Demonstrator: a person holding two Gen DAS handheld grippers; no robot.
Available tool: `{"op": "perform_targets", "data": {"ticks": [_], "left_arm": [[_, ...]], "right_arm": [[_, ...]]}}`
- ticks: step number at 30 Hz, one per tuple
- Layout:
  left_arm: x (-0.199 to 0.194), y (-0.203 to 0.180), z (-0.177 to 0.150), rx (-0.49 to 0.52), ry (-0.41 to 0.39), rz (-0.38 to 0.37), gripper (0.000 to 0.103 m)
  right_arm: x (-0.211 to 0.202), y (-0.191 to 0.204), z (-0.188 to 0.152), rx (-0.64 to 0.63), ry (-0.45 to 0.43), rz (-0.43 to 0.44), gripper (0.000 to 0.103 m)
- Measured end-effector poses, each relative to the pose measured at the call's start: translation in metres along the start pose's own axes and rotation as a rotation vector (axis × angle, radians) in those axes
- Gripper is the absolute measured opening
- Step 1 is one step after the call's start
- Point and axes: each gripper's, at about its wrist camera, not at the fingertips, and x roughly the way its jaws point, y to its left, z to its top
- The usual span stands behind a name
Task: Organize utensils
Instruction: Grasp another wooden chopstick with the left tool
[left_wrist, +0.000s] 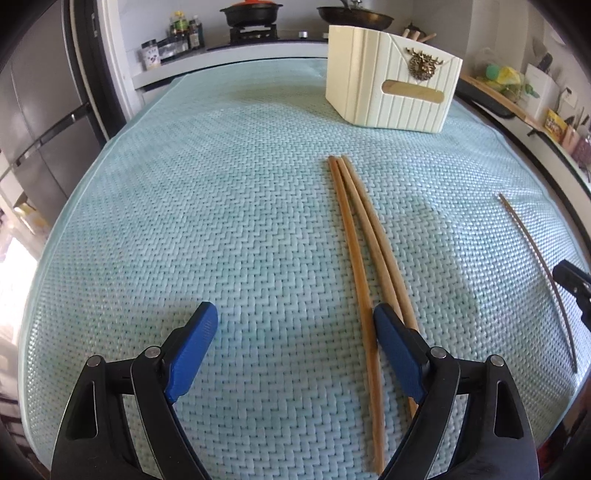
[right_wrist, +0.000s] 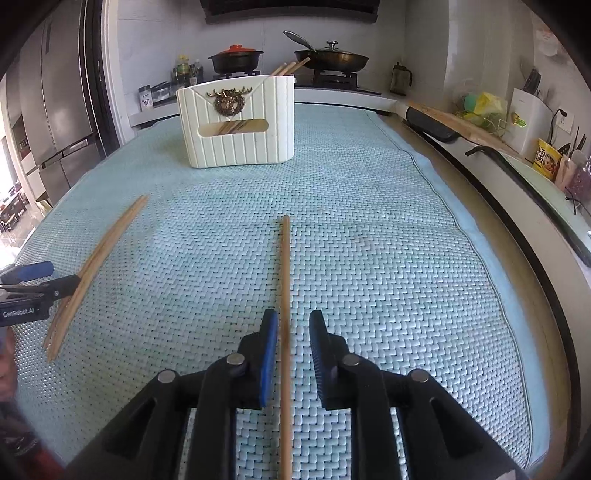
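Two wooden chopsticks (left_wrist: 354, 236) lie side by side on the pale blue woven mat (left_wrist: 184, 221). My left gripper (left_wrist: 295, 325) is open wide just above the mat; its right finger (left_wrist: 399, 354) rests over the chopsticks' near part. A single chopstick (right_wrist: 284, 295) lies lengthwise between the fingers of my right gripper (right_wrist: 293, 328), which is open with a narrow gap and not clamped on it. It also shows in the left wrist view (left_wrist: 535, 258). A cream ribbed utensil holder (right_wrist: 236, 125) with more chopsticks stands at the mat's far end.
The pair of chopsticks (right_wrist: 96, 262) and the left gripper (right_wrist: 33, 284) appear at the left in the right wrist view. A stove with pots (right_wrist: 236, 59) stands behind the holder. A fridge (right_wrist: 55, 110) is at the left, a cluttered counter (right_wrist: 535, 147) at the right.
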Motion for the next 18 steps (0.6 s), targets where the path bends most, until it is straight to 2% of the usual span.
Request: {"op": "perform_targets", "data": {"ticks": [4, 7, 10, 16, 18], "left_arm": [[0.009, 0.003, 0.016, 0.003, 0.012, -0.004, 0.087], [0.013, 0.003, 0.021, 0.016, 0.021, -0.009, 0.087], [0.013, 0.004, 0.023, 0.018, 0.028, -0.013, 0.087], [0.025, 0.002, 0.038, 0.035, 0.038, -0.028, 0.086], [0.03, 0.001, 0.048, 0.044, 0.045, -0.041, 0.081]], "right_arm": [[0.009, -0.007, 0.008, 0.026, 0.035, 0.062, 0.019], [0.015, -0.009, 0.014, 0.015, 0.071, 0.08, 0.029], [0.016, -0.007, 0.015, 0.001, 0.088, 0.092, 0.029], [0.028, 0.008, 0.015, -0.083, 0.099, 0.062, 0.029], [0.036, 0.011, 0.024, -0.113, 0.102, 0.05, 0.029]]}}
